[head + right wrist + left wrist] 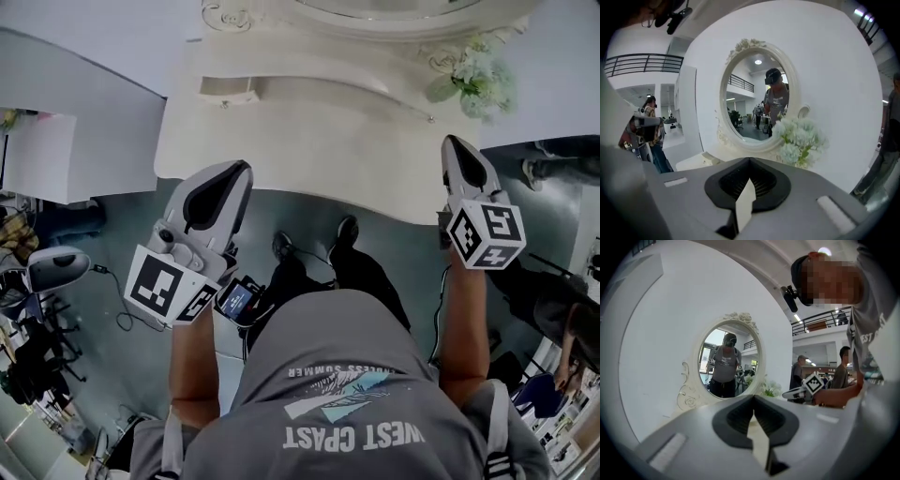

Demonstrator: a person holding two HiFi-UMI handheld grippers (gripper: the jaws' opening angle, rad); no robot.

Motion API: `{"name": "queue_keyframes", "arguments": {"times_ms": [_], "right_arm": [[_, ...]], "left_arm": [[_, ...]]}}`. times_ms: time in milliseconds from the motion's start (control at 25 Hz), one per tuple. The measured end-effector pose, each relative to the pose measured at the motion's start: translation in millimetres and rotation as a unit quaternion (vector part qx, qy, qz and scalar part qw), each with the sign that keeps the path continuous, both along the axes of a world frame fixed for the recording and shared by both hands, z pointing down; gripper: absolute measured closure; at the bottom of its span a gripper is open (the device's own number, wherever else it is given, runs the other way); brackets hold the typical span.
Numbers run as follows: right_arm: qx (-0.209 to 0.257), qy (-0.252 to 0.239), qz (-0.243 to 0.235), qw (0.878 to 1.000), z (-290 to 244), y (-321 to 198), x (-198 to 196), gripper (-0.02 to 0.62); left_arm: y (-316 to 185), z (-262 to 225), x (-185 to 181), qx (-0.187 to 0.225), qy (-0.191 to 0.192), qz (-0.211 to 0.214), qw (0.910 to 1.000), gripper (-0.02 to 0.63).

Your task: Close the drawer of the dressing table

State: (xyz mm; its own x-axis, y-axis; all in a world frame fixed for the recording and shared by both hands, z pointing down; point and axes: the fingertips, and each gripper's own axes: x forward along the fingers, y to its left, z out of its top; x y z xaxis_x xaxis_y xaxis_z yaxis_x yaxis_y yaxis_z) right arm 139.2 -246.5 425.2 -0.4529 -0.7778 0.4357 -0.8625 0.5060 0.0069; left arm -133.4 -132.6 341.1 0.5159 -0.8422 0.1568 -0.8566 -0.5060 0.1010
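The cream dressing table [309, 150] stands in front of me, seen from above in the head view; no drawer front shows below its curved front edge. Its round carved mirror [729, 357] [759, 101] reflects me. My left gripper [234, 171] hovers over the table's front left edge, jaws together with nothing between them [753, 397]. My right gripper [454, 142] is raised over the front right corner, also shut and holding nothing [749, 160]. Both point toward the mirror.
A bunch of pale artificial flowers [478, 80] [799, 138] stands at the table's back right. A small raised box [230, 89] sits at the back left. A white panel [75, 131] flanks the table's left. People stand at the right [843, 373], and cables [117, 314] lie on the floor.
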Motion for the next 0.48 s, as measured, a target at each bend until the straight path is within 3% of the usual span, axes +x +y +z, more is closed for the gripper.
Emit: {"name": "queue_keyframes", "arguments": {"times_ms": [480], "right_arm": [[0.131, -0.026, -0.051, 0.99, -158, 73, -48, 0.597]], "left_arm": [[33, -55, -12, 0.05, 0.0, 0.032, 0.9982, 0.603]]}}
